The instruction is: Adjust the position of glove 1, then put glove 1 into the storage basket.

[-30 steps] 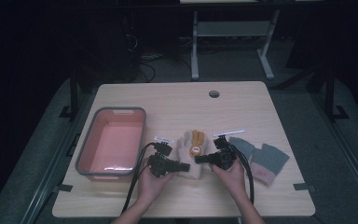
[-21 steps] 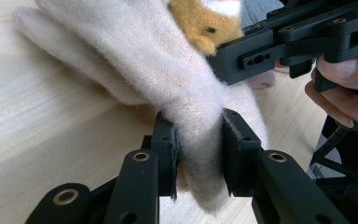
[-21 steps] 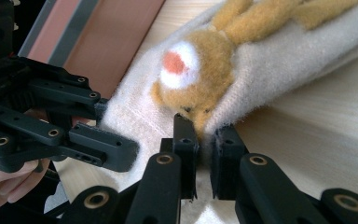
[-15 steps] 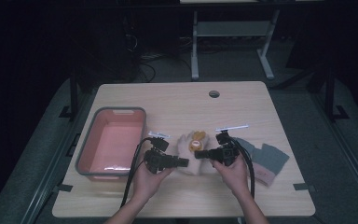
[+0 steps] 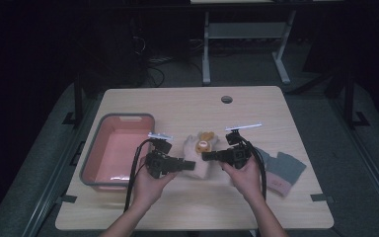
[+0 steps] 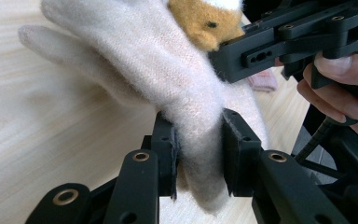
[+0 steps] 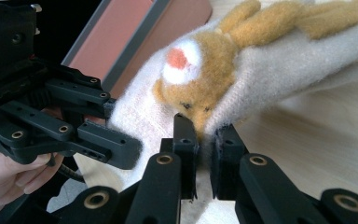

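A light wooden table (image 5: 187, 106) carries everything. A pink tub (image 5: 116, 150) with a grey rim sits at its left side, cut off at the upper left of the right gripper view. Right of the tub, near the table's middle, lies a cream woolly glove (image 5: 200, 155) with an orange plush animal (image 5: 205, 143) on it; the high view is too dim to show its fingers clearly. A grey and pink cloth (image 5: 281, 170) lies right of the glove, partly hidden behind the right hand (image 5: 246, 177). The left gripper (image 6: 198, 156) is clamped on a fold of the glove's cuff, and the right gripper (image 7: 205, 142) pinches the glove's edge just below the animal's face, its pads nearly touching
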Tool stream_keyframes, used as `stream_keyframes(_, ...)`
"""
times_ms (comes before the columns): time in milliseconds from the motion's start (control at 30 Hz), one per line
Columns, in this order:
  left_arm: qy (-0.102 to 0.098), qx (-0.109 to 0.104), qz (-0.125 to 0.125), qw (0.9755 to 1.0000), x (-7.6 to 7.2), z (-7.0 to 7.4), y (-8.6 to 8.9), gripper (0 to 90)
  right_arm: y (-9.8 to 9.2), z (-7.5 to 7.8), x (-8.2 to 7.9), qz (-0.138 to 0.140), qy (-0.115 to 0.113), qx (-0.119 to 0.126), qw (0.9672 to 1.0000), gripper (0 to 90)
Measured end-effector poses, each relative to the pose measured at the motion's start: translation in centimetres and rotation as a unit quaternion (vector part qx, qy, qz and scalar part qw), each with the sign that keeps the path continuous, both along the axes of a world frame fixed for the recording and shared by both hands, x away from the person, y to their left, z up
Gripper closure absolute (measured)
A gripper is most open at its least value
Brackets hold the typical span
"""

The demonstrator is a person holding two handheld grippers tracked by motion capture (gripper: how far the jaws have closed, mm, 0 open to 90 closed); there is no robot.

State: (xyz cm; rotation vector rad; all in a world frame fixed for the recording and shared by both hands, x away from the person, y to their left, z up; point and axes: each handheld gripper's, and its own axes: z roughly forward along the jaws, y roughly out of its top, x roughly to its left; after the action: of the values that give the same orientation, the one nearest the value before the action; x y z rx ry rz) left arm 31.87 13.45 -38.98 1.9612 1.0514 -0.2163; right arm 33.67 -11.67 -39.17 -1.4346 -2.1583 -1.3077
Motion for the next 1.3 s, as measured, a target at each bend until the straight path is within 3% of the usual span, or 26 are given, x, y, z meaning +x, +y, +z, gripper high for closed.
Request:
stream_keyframes(433,-0.010,-0.013,0.007,0.9998,0.2,1.5,1.4,69.4,1.1,1.8,0.6,0.010,-0.011,-0.002,0.9999,82.6)
stream_keyframes(1300,-0.024,-0.015,0.015,0.9995,0.4,3.5,4.1,69.4,3.8,4.1,1.8,0.034,-0.020,-0.004,0.9992,82.6)
